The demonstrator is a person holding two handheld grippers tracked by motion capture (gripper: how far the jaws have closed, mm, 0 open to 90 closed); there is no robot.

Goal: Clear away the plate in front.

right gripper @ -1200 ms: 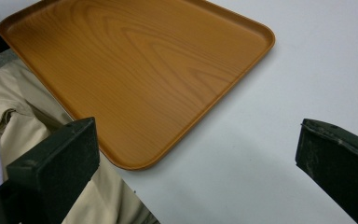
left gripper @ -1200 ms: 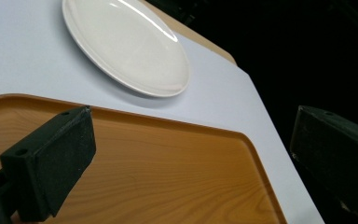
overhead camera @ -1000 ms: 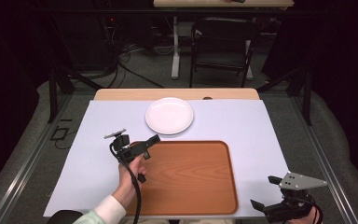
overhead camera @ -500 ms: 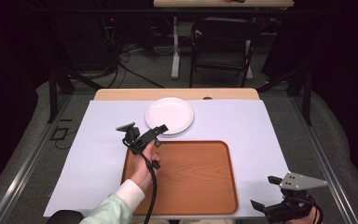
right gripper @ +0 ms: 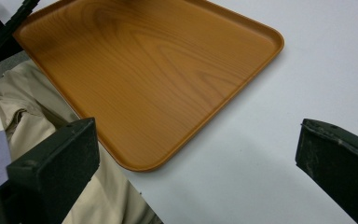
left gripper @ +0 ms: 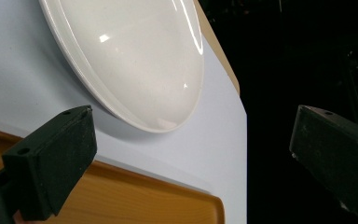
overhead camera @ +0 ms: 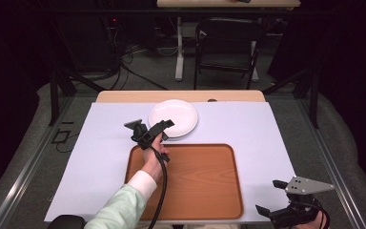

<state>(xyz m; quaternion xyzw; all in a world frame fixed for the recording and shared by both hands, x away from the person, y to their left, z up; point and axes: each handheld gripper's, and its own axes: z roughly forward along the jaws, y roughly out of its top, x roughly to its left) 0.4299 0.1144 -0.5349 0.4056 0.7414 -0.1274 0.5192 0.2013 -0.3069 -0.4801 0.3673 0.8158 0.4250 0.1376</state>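
White round plate (overhead camera: 173,118) lying flat on a pale sheet (overhead camera: 100,162) that covers most of the table, toward the far edge, near the middle. Empty and glossy, with small highlights visible in the left gripper view (left gripper: 135,56). Just nearer than the plate, apart from it by a strip of sheet: a wooden-look tray (overhead camera: 205,186), rectangular with rounded corners and a low raised rim, also empty.

Left gripper (overhead camera: 164,128) held above the far left corner of the tray, pointing toward the plate's near left edge. Jaws spread wide, gripping nothing; in the left gripper view, one jaw over the sheet just below the plate's rim, the other out past the table edge against darkness, and the gripper (left gripper: 193,158) canted relative to the table. Hand (overhead camera: 153,155) wrapped around its handle, white cuff and pale green sleeve (overhead camera: 119,210) reaching in over the tray's near left part, black cable (overhead camera: 161,191) trailing back along the arm.

Right gripper (overhead camera: 271,200) low at the near right corner, off the table edge, grey three-cornered plate (overhead camera: 310,185) on top. Jaws wide apart and empty (right gripper: 198,163), framing the tray's corner (right gripper: 158,93) and bare sheet.

Beyond the table: a dark chair (overhead camera: 228,47) and table legs on a grey floor.
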